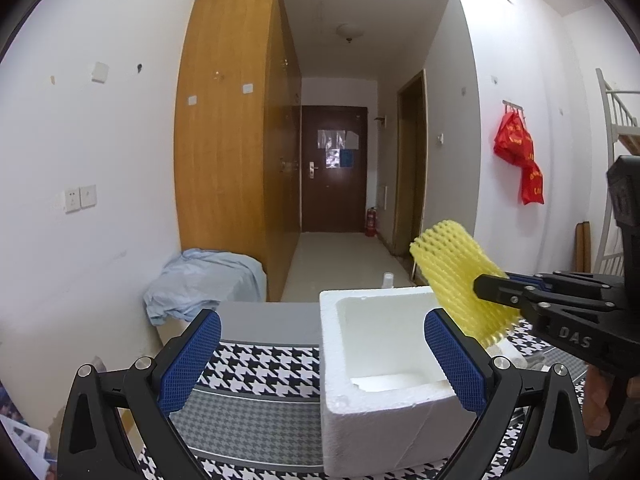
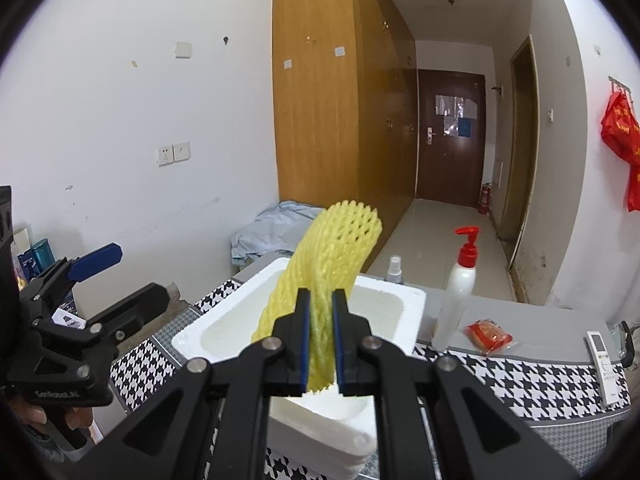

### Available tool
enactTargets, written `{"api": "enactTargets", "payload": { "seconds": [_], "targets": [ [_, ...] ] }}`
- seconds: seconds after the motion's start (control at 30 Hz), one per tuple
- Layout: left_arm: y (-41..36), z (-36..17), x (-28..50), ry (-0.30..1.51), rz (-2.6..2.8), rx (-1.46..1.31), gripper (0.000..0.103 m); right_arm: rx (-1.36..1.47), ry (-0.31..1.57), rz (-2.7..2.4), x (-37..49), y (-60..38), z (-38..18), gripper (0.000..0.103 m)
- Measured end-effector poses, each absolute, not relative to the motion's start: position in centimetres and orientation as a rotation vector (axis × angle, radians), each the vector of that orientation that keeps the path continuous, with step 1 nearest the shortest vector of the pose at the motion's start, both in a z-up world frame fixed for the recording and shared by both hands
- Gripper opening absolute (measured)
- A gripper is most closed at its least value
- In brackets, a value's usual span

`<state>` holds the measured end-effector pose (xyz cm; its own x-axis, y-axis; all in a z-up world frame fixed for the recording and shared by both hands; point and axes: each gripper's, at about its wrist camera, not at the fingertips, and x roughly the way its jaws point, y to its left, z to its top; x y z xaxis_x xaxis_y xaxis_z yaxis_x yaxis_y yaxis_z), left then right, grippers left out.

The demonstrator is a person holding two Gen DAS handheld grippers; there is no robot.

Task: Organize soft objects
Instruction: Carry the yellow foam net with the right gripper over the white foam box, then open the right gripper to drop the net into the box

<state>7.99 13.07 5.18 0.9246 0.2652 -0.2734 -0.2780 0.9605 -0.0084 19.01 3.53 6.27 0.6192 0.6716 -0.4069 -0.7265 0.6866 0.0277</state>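
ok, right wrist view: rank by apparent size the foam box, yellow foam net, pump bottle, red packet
1. White foam box, largest.
2. Yellow foam net, held in the shut right claw; it sits nearest the lens, so its size is inflated.
3. White pump bottle with red pump.
4. Red packet, smallest.

"DAS" in raised letters on side of right gripper (image 1: 504, 292), seen from left wrist cam. Small white wording on body of left gripper (image 2: 120, 276), approx. "GenRobot.AI", blurred. Red bag (image 1: 520, 156) w/ gold print right of door (image 1: 334, 168): unreadable. Papers on door: illegible.
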Motion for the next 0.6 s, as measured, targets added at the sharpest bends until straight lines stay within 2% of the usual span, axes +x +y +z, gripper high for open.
{"api": "enactTargets", "payload": {
  "seconds": [0.1, 0.27, 0.3, 0.33, 0.4, 0.6],
  "targets": [
    [13.1, 5.2, 7.8, 0.271, 0.287, -0.051, 0.102, -0.150, 0.428, 0.811, 19.3, 4.3, 6.0, 0.016],
    [13.5, 5.4, 7.7, 0.276, 0.279, -0.067, 0.102, -0.157, 0.465, 0.814, 20.0, 5.4, 5.2, 0.039],
    [13.5, 5.3, 7.5, 0.274, 0.284, -0.065, 0.102, -0.157, 0.472, 0.819, 20.1, 5.5, 5.1, 0.050],
    [13.6, 5.3, 7.5, 0.272, 0.290, -0.064, 0.102, -0.160, 0.477, 0.822, 20.2, 5.6, 5.0, 0.067],
    [13.6, 5.3, 7.4, 0.272, 0.291, -0.066, 0.102, -0.164, 0.474, 0.814, 20.1, 5.6, 4.9, 0.081],
    [13.5, 5.2, 7.5, 0.279, 0.284, -0.073, 0.102, -0.170, 0.452, 0.821, 19.3, 5.0, 5.2, 0.082]
  ]
}}
